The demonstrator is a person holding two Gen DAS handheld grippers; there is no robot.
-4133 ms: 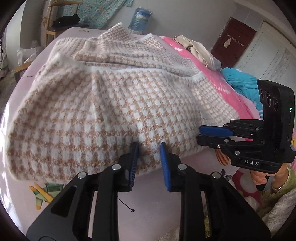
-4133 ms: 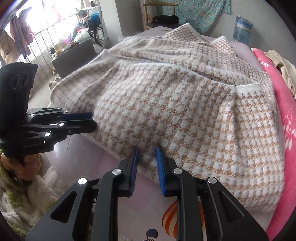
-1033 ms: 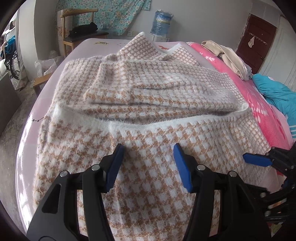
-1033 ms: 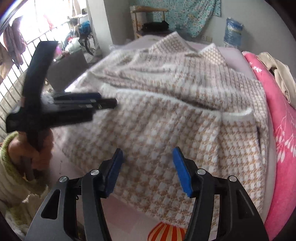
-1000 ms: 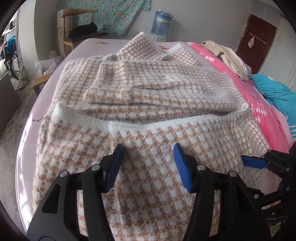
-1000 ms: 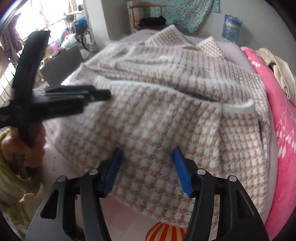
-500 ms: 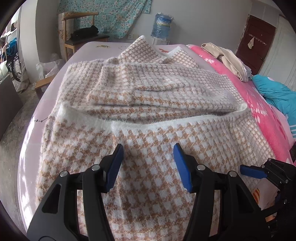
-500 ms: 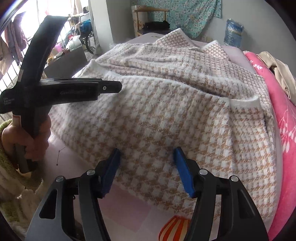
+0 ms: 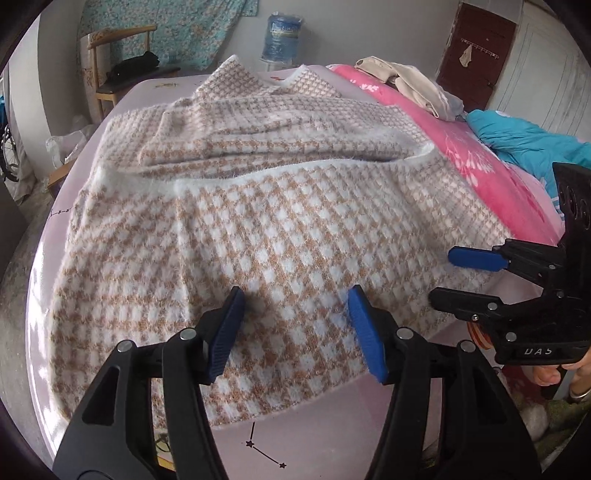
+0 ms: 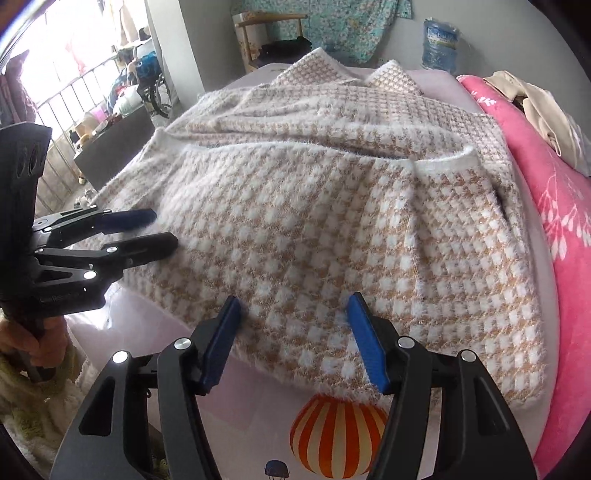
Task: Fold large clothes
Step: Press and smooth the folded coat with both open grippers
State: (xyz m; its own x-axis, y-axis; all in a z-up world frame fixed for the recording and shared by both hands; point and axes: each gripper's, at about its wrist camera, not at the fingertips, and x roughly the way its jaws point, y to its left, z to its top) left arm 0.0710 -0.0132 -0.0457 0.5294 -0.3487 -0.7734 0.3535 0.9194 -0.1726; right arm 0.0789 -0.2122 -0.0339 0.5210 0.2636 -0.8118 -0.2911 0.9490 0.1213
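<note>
Hovering open and empty, two tools, left tool (image 9: 295, 328) and right tool (image 10: 293, 336), flank one sweater (image 9: 280, 221).

"DAS", seemingly, on right gripper (image 9: 476, 277)

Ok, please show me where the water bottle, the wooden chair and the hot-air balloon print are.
water bottle (image 9: 281, 36), left wrist view, blue body.
wooden chair (image 9: 117, 34), left wrist view, top rail.
hot-air balloon print (image 10: 338, 434), right wrist view, striped envelope.

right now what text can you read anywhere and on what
"DAS": white letters on the right gripper body, seen from the left wrist.
Pale lettering on the left gripper body: too blurred to read.
Water jug label: too small to read.
Nothing else legible.
</note>
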